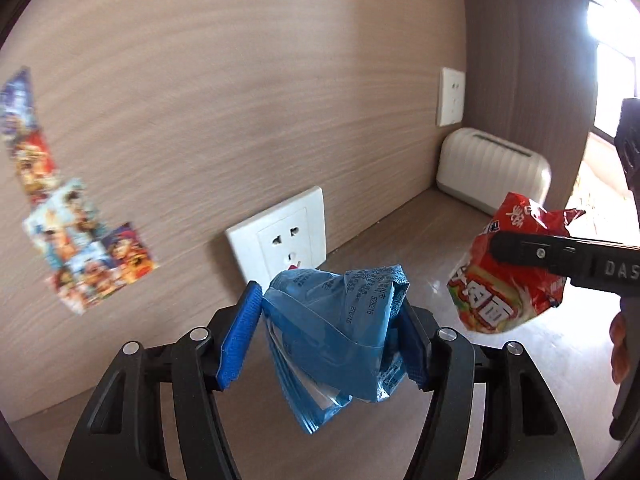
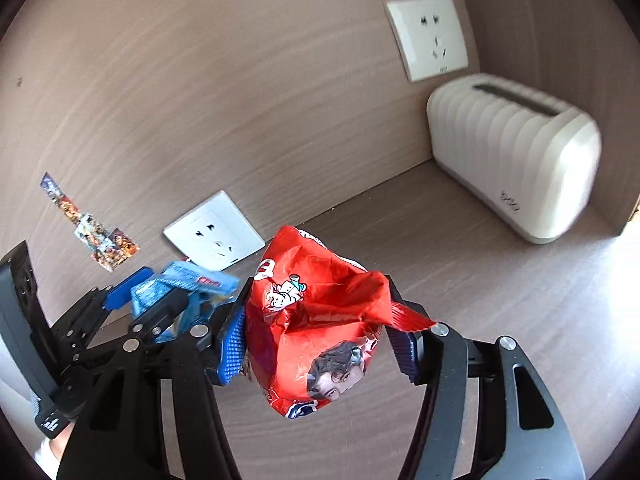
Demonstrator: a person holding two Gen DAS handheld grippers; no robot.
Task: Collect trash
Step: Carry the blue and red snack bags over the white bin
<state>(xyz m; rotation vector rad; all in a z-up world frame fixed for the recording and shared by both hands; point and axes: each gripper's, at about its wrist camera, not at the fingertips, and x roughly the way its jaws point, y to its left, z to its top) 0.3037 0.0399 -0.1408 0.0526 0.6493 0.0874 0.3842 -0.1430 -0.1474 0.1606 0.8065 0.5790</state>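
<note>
Wood-grain desk (image 1: pixel 400 240) meets wall; left gripper (image 1: pixel 328 340) pinches blue wrapper (image 1: pixel 340 328) at 6 o'clock, toaster (image 1: pixel 492 168) at 2. Right view: right gripper (image 2: pixel 320 340) clamps red wrapper (image 2: pixel 316 320); bare desktop toward 4 o'clock.

Light source: strong daylight from a window (image 1: pixel 612 40) at the upper right of the left wrist view, blown out white.
Glare: pale sheen on the table (image 2: pixel 560 300) toward its right edge.
Blur: stickers (image 1: pixel 76 220) on the wall smeared; toaster (image 2: pixel 516 152) slightly soft.
Distortion: fisheye bending, dark vignette at the corners.
</note>
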